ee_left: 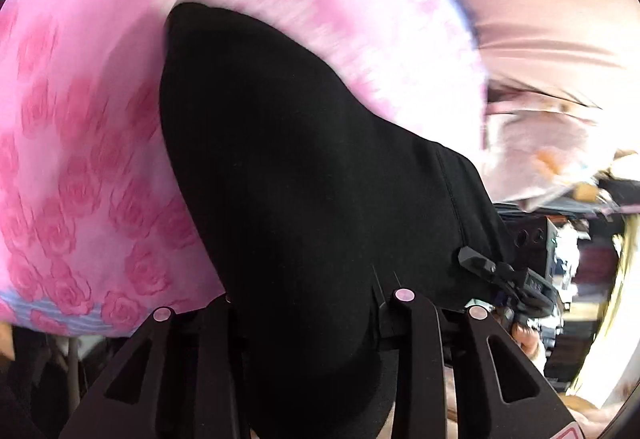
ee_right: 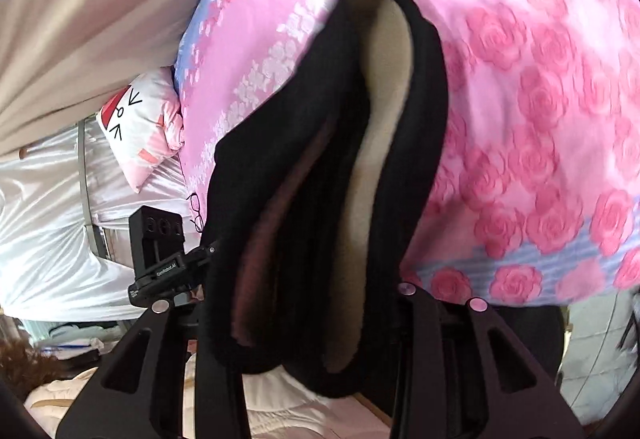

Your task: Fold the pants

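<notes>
Both tongs, left tongs and right tongs, are clamping the black pants, hanging bunched above the pink bed; folding is looking barely begun; flat folds remaining.

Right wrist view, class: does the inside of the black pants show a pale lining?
Yes. The black pants, hanging open between the right gripper's fingers, show a cream lining inside the black outer fabric.

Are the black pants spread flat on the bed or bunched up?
Bunched up: the black pants hang in thick folds, pale lining showing, from the right gripper, above the pink rose bedspread.
</notes>
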Action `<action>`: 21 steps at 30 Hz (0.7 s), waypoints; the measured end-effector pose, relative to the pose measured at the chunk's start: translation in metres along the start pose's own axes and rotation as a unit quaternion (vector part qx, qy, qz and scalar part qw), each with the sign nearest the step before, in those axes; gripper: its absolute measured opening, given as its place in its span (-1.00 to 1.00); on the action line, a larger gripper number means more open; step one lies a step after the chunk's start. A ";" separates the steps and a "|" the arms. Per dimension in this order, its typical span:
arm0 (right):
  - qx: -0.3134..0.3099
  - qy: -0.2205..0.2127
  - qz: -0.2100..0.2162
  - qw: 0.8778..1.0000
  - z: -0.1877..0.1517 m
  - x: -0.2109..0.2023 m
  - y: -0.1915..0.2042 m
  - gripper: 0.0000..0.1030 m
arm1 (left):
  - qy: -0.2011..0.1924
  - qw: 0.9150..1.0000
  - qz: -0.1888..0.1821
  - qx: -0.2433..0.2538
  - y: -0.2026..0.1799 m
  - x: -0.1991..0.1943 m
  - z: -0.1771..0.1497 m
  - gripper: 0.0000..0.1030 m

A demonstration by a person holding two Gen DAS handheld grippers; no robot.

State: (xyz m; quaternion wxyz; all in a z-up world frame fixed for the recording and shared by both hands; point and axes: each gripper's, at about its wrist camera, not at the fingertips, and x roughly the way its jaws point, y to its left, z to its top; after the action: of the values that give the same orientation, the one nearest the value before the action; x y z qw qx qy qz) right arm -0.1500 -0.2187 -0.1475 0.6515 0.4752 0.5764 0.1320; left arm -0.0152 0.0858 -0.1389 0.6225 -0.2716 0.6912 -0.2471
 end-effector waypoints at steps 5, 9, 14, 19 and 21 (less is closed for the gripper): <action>-0.046 -0.035 0.020 0.998 0.007 -0.033 0.047 -0.33 | -0.015 0.999 -0.029 0.003 0.000 -0.015 -0.001 -0.41; -0.106 -0.076 0.039 0.991 0.024 -0.063 0.105 -0.33 | -0.046 0.997 -0.038 0.039 -0.026 -0.044 0.012 -0.40; -0.176 -0.123 0.071 0.974 0.052 -0.093 0.176 -0.33 | -0.116 0.986 -0.028 0.120 -0.074 -0.107 0.035 -0.40; -0.240 -0.181 0.101 0.948 0.086 -0.119 0.240 -0.33 | -0.190 0.962 -0.005 0.198 -0.118 -0.177 0.059 -0.40; -0.260 -0.204 0.109 0.937 0.099 -0.127 0.263 -0.33 | -0.218 0.952 -0.005 0.217 -0.139 -0.199 0.074 -0.40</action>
State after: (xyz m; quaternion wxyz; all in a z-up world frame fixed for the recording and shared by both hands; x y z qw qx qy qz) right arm -0.0022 -0.2212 0.1229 0.8379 0.3656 0.3209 0.2478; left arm 0.0829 0.1198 0.0920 0.8008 -0.1807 0.4671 -0.3285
